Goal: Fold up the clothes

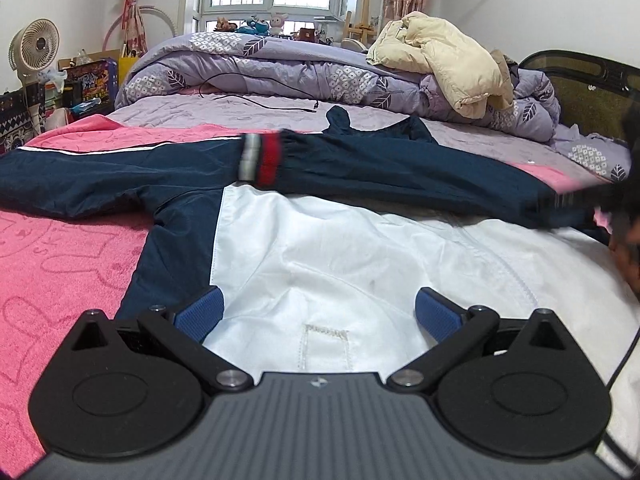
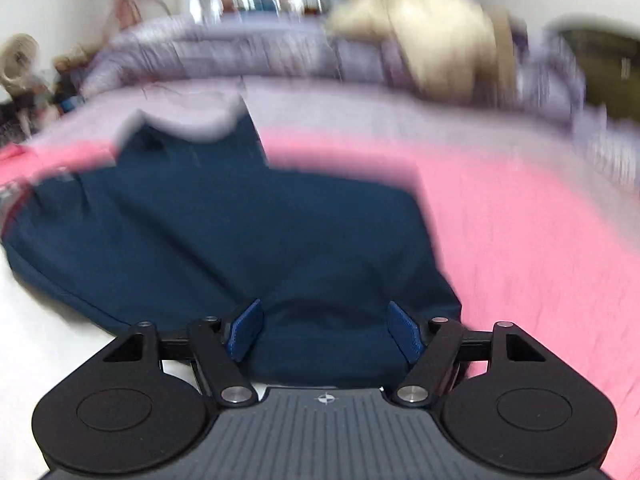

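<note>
A navy and white jacket (image 1: 320, 248) lies spread on a pink bed cover (image 1: 60, 248). One navy sleeve with a red, white and grey cuff (image 1: 260, 158) is folded across the white body. My left gripper (image 1: 318, 314) is open and empty, just above the white fabric near the collar. The right wrist view is motion-blurred. In it my right gripper (image 2: 326, 330) is open over the jacket's navy sleeve (image 2: 224, 232), with nothing between the fingers. The right gripper also shows as a dark blur at the right edge of the left wrist view (image 1: 628, 200).
A rolled purple patterned quilt (image 1: 320, 68) lies across the back of the bed with a cream padded coat (image 1: 448, 56) on it. A black cable (image 1: 260, 100) lies on the purple sheet. A fan (image 1: 34, 46) and boxes stand at the left. A dark headboard (image 1: 584, 92) is at the right.
</note>
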`<act>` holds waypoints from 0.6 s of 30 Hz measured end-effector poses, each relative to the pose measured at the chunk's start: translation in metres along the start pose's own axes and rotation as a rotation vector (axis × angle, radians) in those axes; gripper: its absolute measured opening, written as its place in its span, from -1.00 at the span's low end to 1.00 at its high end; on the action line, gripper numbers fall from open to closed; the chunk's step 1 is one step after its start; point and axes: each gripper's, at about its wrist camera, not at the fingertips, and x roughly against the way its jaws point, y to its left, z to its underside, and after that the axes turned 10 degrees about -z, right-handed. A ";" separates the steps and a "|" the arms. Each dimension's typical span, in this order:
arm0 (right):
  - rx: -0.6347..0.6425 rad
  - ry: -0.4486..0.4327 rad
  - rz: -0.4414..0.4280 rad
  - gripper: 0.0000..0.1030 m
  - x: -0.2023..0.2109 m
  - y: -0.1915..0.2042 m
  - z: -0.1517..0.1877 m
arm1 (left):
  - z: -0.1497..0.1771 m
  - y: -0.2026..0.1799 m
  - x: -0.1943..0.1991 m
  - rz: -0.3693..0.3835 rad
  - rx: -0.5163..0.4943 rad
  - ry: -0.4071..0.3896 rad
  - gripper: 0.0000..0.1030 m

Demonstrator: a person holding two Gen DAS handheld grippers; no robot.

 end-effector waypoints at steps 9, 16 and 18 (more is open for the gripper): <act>-0.011 0.004 -0.059 0.55 0.019 -0.005 0.000 | 0.000 -0.001 0.001 -0.010 -0.017 0.003 0.99; 0.054 0.021 -0.090 0.56 0.039 0.020 -0.002 | -0.005 0.002 0.006 -0.014 -0.015 0.020 0.99; 0.065 0.024 -0.127 0.57 0.056 0.026 -0.001 | -0.008 0.005 0.009 -0.013 0.000 0.031 0.99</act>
